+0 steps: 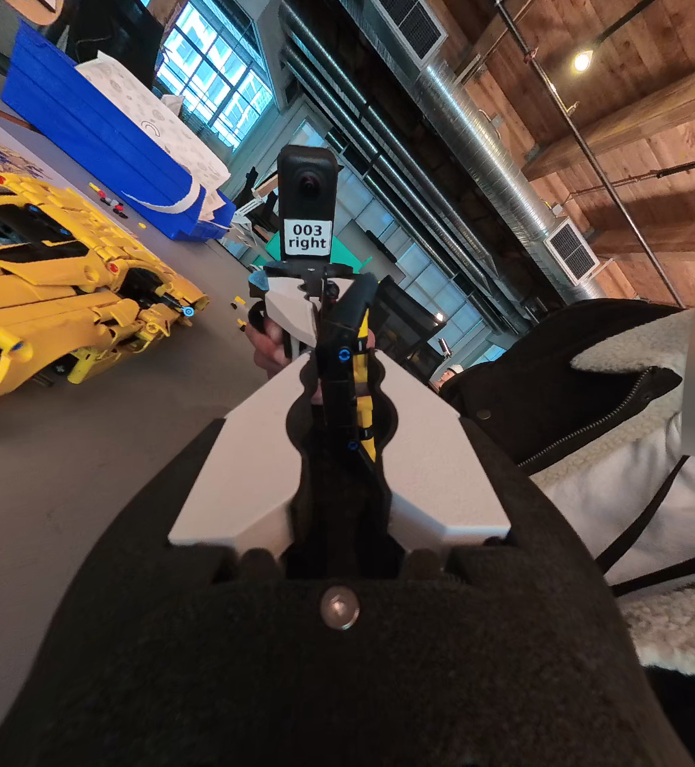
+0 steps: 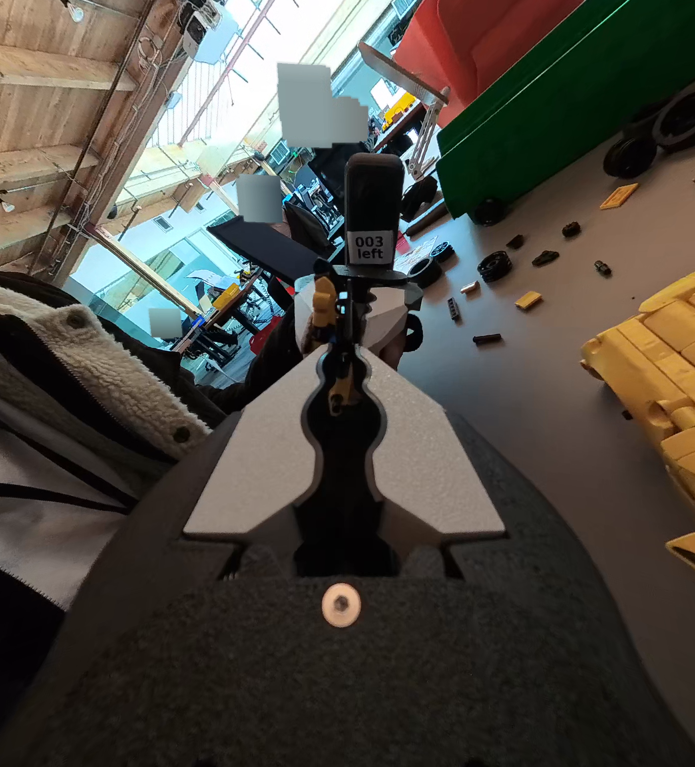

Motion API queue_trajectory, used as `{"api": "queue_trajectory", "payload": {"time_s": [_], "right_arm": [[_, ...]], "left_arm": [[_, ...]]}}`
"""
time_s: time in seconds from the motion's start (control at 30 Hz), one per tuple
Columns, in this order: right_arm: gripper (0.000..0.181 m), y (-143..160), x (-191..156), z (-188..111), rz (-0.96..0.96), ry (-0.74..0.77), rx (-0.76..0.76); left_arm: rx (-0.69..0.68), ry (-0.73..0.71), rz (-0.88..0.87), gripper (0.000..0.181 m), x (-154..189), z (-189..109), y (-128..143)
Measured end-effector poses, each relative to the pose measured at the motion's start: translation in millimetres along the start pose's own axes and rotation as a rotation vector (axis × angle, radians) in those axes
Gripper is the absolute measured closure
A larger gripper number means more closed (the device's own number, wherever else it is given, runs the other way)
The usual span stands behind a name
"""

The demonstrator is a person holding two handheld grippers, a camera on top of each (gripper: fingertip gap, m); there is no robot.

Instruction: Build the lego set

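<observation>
A black and yellow lego sub-assembly (image 1: pixel 343 373) with blue pins is held in the air between both grippers, which face each other. My left gripper (image 1: pixel 339 365) is shut on one end of it. My right gripper (image 2: pixel 339 357) is shut on the other end, where the sub-assembly (image 2: pixel 339 373) shows as a thin black and yellow piece. The right gripper also shows beyond it in the left wrist view (image 1: pixel 296 307). The large yellow lego car (image 1: pixel 46 282) lies on the grey table (image 1: pixel 129 415) to the left; it also shows in the right wrist view (image 2: pixel 661 398).
A blue bin (image 1: pixel 100 137) with patterned paper stands at the table's far side. A green bin (image 2: pixel 565 116), black wheels (image 2: pixel 669 124) and loose small pieces (image 2: pixel 528 299) lie on the table (image 2: pixel 503 415). A person's fleece-lined jacket (image 2: pixel 88 373) is close by. Less than 4 cm separates the two grippers' tips.
</observation>
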State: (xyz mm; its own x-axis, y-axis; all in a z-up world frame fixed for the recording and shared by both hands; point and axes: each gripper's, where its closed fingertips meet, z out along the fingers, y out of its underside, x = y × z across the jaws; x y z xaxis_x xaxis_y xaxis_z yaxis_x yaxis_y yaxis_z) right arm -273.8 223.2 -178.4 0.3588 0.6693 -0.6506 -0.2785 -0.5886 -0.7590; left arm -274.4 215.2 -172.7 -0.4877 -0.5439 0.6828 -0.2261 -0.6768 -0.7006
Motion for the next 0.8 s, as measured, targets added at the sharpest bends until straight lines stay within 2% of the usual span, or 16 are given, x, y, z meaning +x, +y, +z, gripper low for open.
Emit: {"api": "queue_trajectory", "payload": {"time_s": [0.27, 0.6, 0.73, 0.8], "right_arm": [[0.174, -2, -2, 1, 0.001, -0.018, 0.012], [0.174, 0, 5, 1, -0.042, 0.061, 0.012], [0.173, 2, 7, 1, -0.204, 0.165, -0.024], [0.173, 2, 5, 1, -0.183, 0.142, -0.021]], "left_arm": [[-0.005, -0.012, -0.007, 0.158, -3, 0, 1], [-0.005, -0.050, -0.021, 0.159, -9, -1, 1], [-0.011, -0.041, -0.042, 0.159, -9, -1, 3], [-0.016, -0.036, -0.052, 0.159, -9, -1, 4]]}}
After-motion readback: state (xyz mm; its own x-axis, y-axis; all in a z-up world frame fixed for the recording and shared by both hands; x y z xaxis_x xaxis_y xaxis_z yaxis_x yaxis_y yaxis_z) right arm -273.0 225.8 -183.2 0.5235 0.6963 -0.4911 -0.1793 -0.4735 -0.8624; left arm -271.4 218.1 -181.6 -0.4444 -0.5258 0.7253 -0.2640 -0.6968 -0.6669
